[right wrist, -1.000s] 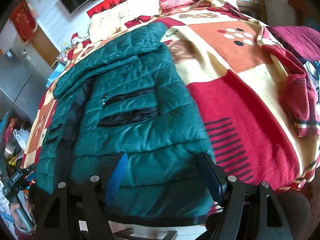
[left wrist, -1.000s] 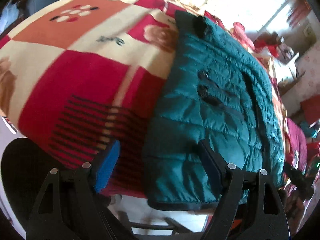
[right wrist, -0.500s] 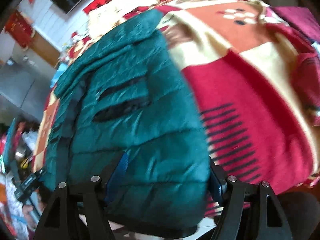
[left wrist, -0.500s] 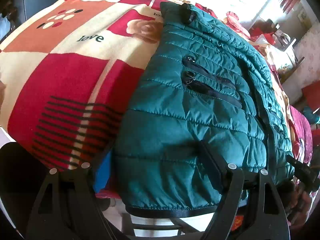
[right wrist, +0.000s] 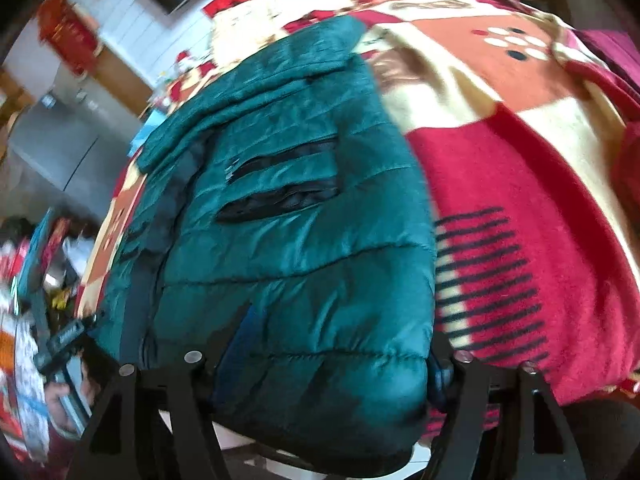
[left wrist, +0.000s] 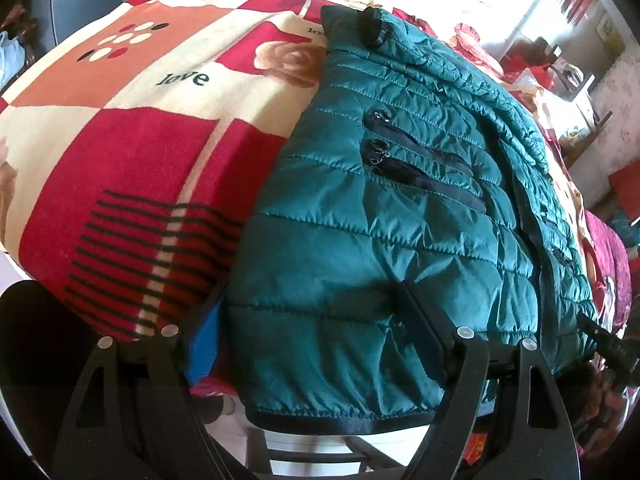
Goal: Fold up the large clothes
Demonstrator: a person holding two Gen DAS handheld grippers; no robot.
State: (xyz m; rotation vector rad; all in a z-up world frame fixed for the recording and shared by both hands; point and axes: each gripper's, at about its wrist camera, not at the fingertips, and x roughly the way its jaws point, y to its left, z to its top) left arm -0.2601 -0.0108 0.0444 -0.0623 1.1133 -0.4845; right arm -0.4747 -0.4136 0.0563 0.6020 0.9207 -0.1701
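A teal quilted jacket (left wrist: 380, 240) lies flat on a bed under a red, cream and orange blanket (left wrist: 140, 160), its black-bound hem at the near edge. My left gripper (left wrist: 312, 340) is open and straddles the hem's left corner. Its blue left pad (left wrist: 204, 344) sits just outside the jacket's edge. In the right wrist view the jacket (right wrist: 300, 260) fills the middle, and my right gripper (right wrist: 338, 356) straddles the hem's right corner. Its jaws are closing with the puffy corner between them, and I see no firm squeeze.
The blanket (right wrist: 520, 200) spreads bare to the right of the jacket, with a maroon cloth (right wrist: 616, 52) at its far right. A hand with the other gripper (right wrist: 60, 344) shows at the left. The bed edge drops to pale floor just below the hem. Cluttered furniture (left wrist: 560, 68) stands beyond the bed.
The left gripper has shifted right, so the hem corner now sits between its jaws instead of beside them. The right jaws have narrowed a little around the other corner and tipped down.
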